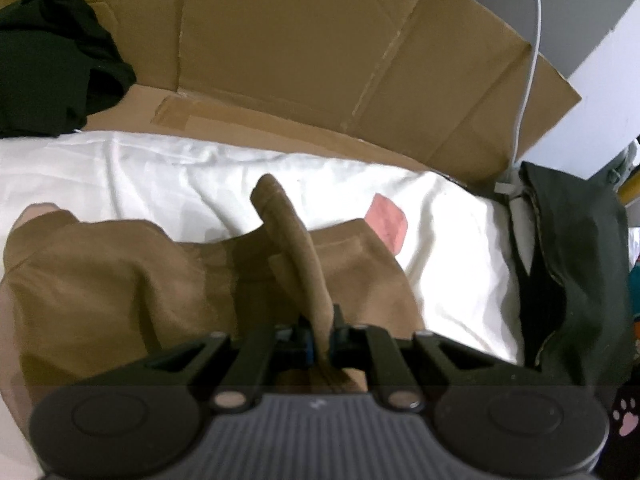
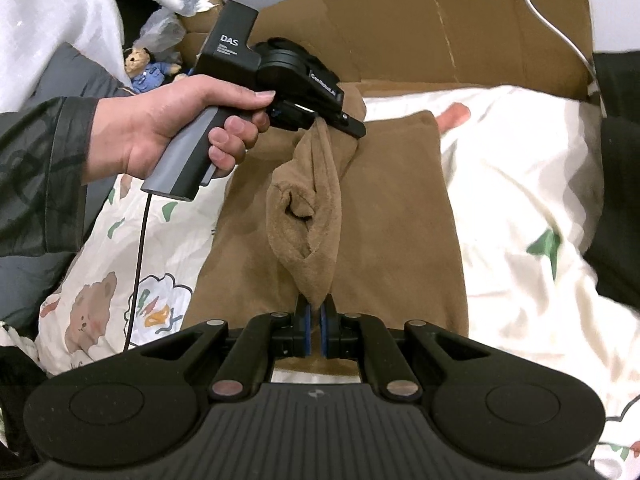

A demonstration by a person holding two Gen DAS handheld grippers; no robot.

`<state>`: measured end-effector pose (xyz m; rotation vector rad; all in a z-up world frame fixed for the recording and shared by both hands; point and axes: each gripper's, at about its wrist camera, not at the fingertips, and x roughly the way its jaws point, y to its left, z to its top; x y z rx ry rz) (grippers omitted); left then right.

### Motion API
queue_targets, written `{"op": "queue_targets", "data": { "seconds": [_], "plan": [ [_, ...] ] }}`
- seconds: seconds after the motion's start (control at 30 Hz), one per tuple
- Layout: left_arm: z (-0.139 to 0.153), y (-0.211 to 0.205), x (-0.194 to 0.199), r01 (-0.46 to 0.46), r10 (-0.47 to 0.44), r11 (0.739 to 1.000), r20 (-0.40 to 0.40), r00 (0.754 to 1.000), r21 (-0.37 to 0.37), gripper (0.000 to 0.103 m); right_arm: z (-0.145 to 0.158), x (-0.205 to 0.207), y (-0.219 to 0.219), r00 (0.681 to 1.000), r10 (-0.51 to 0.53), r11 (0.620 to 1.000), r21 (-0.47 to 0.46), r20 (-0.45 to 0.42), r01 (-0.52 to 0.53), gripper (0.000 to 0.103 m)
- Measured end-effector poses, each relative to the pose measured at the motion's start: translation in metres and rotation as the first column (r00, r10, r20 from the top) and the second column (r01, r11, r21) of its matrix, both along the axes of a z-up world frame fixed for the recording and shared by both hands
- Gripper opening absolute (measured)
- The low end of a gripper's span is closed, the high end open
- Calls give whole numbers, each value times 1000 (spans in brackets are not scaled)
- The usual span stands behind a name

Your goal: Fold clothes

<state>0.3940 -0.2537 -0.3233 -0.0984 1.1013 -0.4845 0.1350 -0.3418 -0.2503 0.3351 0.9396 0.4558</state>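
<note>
Brown garment [image 2: 360, 208] lies on the white bedsheet [image 2: 520, 200], its raised fold [image 2: 316, 200] stretched lengthwise between both claws. Right gripper [image 2: 315, 312] is clamped on the near end; left gripper [image 2: 340, 120], in the person's hand [image 2: 168, 128], pinches the far end. Beyond: cardboard box [image 2: 440, 20]; left of it, a teddy bear [image 2: 146, 68].

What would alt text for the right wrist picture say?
Two tongs, the right tongs near the camera and the left tongs held by a hand, pinch a fold of a brown garment lifted off a patterned bedsheet, with cardboard behind.
</note>
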Motion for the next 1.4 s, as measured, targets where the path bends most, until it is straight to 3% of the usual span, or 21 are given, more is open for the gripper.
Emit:
{"op": "queue_targets", "data": {
  "seconds": [0.43, 0.53, 0.6, 0.7, 0.83, 0.97, 1.1, 1.27, 1.37, 1.4],
  "plan": [
    [-3, -25, 3, 58, -59, 997, 13, 998, 55, 10, -18, 2, -14, 997, -29, 999, 28, -68, 31, 4],
    [-5, -36, 6, 70, -68, 994, -16, 998, 88, 18, -24, 0, -16, 995, -39, 999, 24, -87, 41, 3],
    [-6, -39, 13, 67, -62, 996, -74, 995, 66, 38, -28, -1, -17, 994, -39, 999, 19, -103, 41, 2],
    [-7, -41, 17, 62, -56, 997, -111, 992, 48, 41, -33, -2, -19, 991, -34, 999, 9, -130, 36, 3],
    [-10, -46, 18, 74, -66, 995, -120, 991, 67, 41, -30, -2, -23, 992, -25, 1000, -1, -123, 25, 9],
    [-14, -48, 18, 80, -70, 993, -122, 990, 85, 41, -28, 3, -40, 990, -71, 997, 13, -123, 73, 36],
    [-15, -53, 15, 103, -92, 987, -96, 991, 120, 28, -35, 7, -53, 980, -116, 993, 17, -162, 121, 39],
    [-14, -54, 14, 99, -90, 987, -71, 993, 130, 11, -41, 10, -54, 973, -113, 989, 73, -201, 130, 38],
    [-9, -54, 12, 96, -91, 986, -46, 995, 134, 9, -45, 13, -60, 965, -121, 980, 128, -232, 154, 6],
    [-7, -55, 11, 94, -90, 987, -41, 995, 133, 9, -44, 13, -61, 967, -118, 979, 135, -227, 151, 6]
  ]
}}
